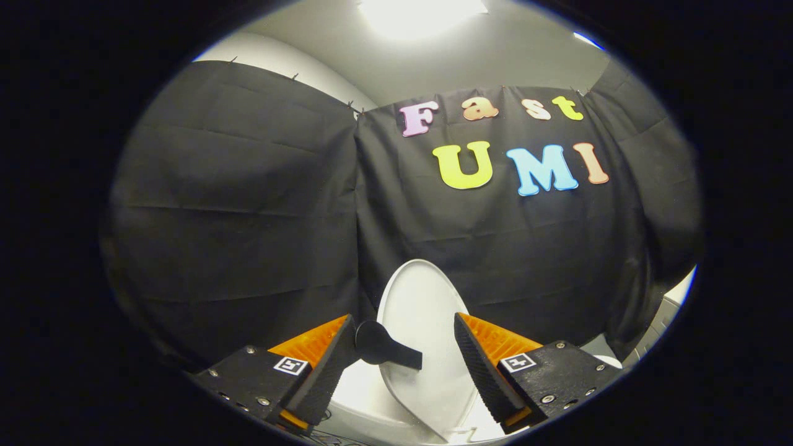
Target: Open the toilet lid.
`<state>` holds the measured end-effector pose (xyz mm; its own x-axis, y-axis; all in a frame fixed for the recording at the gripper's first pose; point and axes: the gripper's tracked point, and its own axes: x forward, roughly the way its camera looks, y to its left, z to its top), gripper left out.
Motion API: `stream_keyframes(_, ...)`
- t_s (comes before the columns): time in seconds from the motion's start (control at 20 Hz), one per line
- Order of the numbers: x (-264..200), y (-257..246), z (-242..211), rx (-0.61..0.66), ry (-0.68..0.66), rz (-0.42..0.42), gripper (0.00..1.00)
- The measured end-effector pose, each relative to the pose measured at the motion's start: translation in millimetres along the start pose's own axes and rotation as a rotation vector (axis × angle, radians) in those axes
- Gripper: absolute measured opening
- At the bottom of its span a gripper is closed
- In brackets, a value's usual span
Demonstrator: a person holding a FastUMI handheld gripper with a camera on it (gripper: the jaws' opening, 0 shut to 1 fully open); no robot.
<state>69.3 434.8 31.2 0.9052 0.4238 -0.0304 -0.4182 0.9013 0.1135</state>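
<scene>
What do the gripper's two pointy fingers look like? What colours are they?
The gripper has two wedge-shaped fingers. Their inner faces are black with a bumpy, ridged grip, and their outer sides are bright orange with fine ribs. Each finger sits on a black block with silver screws and a small black-and-white square marker on top.

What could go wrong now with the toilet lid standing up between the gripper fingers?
The lid is raised, but its black handle sits just ahead of one finger, and the gripper is open, so nothing holds it. It could drop back down. Pulling away, a finger might also catch the handle and drag the lid shut.
</scene>
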Motion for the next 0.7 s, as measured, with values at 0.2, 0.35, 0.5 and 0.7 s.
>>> stream_keyframes(0.2,-26,-36,25,-0.06,-0.048,-0.045,0.97)
stream_keyframes(0.35,-43,-67,31,-0.07,-0.045,-0.098,0.97)
stream_keyframes(0.5,-64,-111,40,-0.122,-0.047,-0.187,0.97)
stream_keyframes(0.7,-85,-165,44,-0.129,-0.044,-0.269,0.97)
